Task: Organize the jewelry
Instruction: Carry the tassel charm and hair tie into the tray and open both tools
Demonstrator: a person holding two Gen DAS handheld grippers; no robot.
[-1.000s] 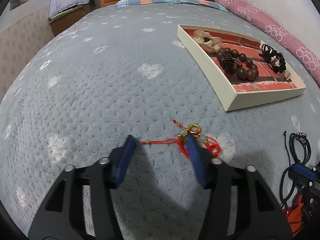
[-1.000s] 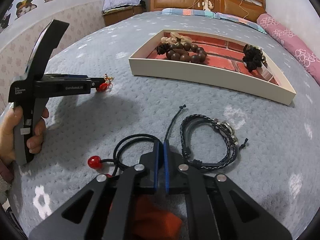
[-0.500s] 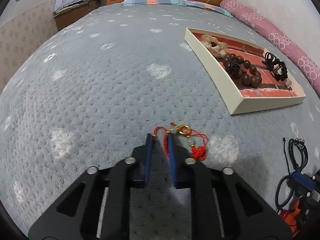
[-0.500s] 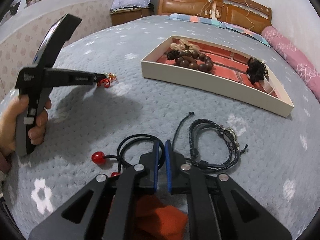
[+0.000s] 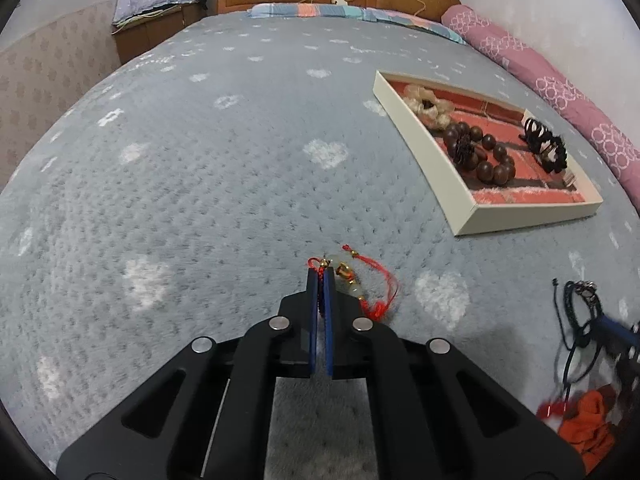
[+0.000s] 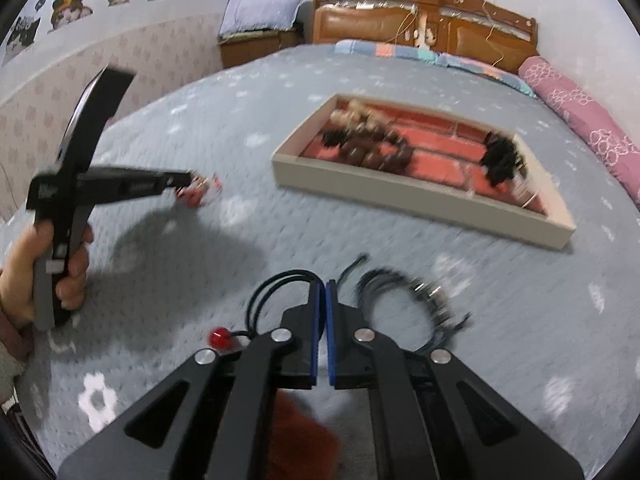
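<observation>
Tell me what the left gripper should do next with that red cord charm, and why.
Probably lift and carry it toward the tray. The left gripper is shut on the red cord charm, whose tassel lies on the blanket, outside the tray.

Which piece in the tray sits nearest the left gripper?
The dark wooden bead bracelet, lying mid-tray; the pale flower piece lies farther back, the black piece farther right.
</observation>
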